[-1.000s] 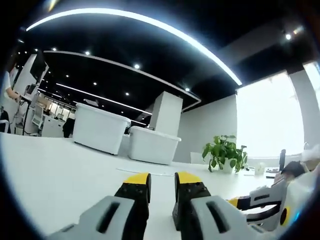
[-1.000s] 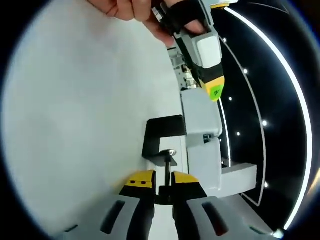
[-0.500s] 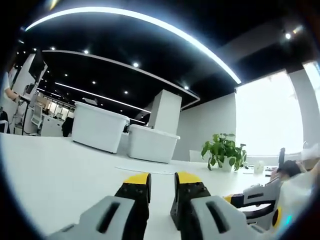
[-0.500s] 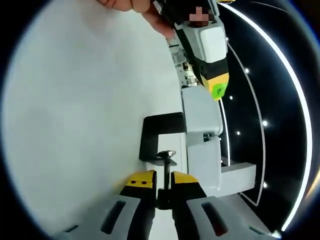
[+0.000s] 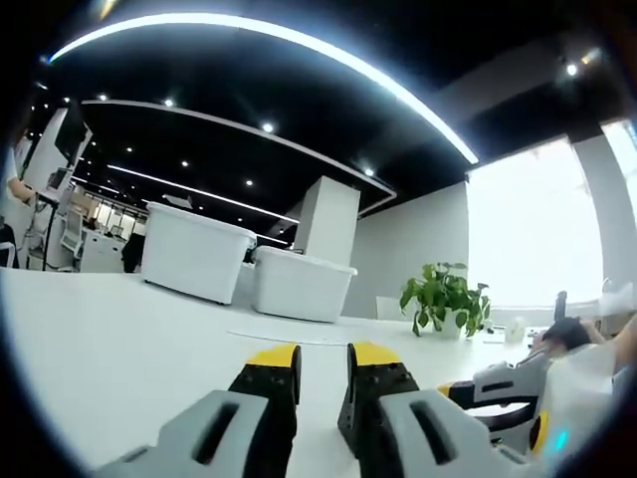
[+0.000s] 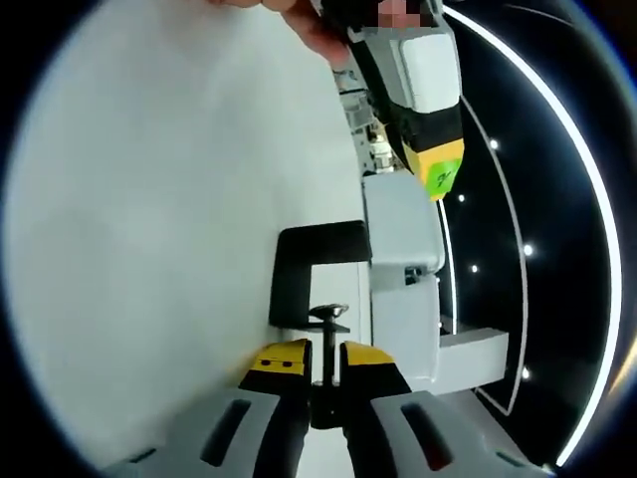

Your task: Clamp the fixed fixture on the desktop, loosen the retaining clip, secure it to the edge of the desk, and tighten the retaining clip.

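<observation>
Right gripper view: the right gripper (image 6: pixel 317 360), yellow-tipped with grey bodies, has its jaws pinched on the thin black screw rod (image 6: pixel 329 344) of the black C-shaped metal clamp fixture (image 6: pixel 311 271). The fixture sits at the edge of the white desktop (image 6: pixel 149 249), its frame lying against the flat surface and the rod's small crossbar just beyond the jaw tips. Compared with a second ago the fixture appears slightly further left in view and the rod sits deeper between the tips. Beyond it the left gripper (image 6: pixel 423 95), grey with a yellow-green tip, comes in from the top, held by a person's hand (image 6: pixel 299 25); it has slid a bit rightward.

Left gripper view: the left gripper (image 5: pixel 321 360) hangs over the desktop, jaws a small gap apart, clasping nothing, as before. The right gripper sits lower at the right edge than earlier. Further off stand two white plastic storage bins (image 5: pixel 244 269), then a green potted plant (image 5: pixel 445 303).
</observation>
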`<action>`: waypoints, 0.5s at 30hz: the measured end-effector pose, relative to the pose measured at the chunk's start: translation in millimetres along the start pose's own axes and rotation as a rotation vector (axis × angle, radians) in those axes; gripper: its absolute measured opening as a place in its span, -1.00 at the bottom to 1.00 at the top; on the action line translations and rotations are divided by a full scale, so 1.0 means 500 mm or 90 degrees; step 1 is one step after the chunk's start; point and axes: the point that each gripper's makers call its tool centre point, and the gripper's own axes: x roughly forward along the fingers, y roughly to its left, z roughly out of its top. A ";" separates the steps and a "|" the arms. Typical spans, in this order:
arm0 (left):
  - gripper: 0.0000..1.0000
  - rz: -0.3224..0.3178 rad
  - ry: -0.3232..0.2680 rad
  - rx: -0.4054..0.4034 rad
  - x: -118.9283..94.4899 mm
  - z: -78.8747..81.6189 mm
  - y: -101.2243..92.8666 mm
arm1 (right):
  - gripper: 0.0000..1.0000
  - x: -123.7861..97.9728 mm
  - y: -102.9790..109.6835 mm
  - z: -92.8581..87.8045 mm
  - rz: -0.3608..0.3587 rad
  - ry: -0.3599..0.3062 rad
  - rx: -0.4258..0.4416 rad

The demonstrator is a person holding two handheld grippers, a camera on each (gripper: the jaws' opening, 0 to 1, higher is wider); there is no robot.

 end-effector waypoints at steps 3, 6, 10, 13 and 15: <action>-0.61 -0.001 0.003 0.003 0.001 -0.002 -0.001 | -0.78 0.010 0.000 -0.004 -0.002 0.004 -0.007; -0.61 -0.001 0.005 0.006 0.002 -0.004 -0.001 | -0.78 0.014 -0.001 -0.004 -0.002 0.005 -0.017; -0.61 0.004 0.007 0.010 0.005 -0.005 0.003 | -0.78 0.019 -0.003 -0.003 -0.008 0.002 -0.034; -0.61 0.006 0.008 0.012 0.006 -0.006 0.005 | -0.78 0.021 -0.003 -0.004 -0.006 0.001 -0.027; -0.61 0.005 0.004 0.010 0.006 -0.004 0.005 | -0.79 0.024 -0.004 -0.005 -0.006 0.002 -0.026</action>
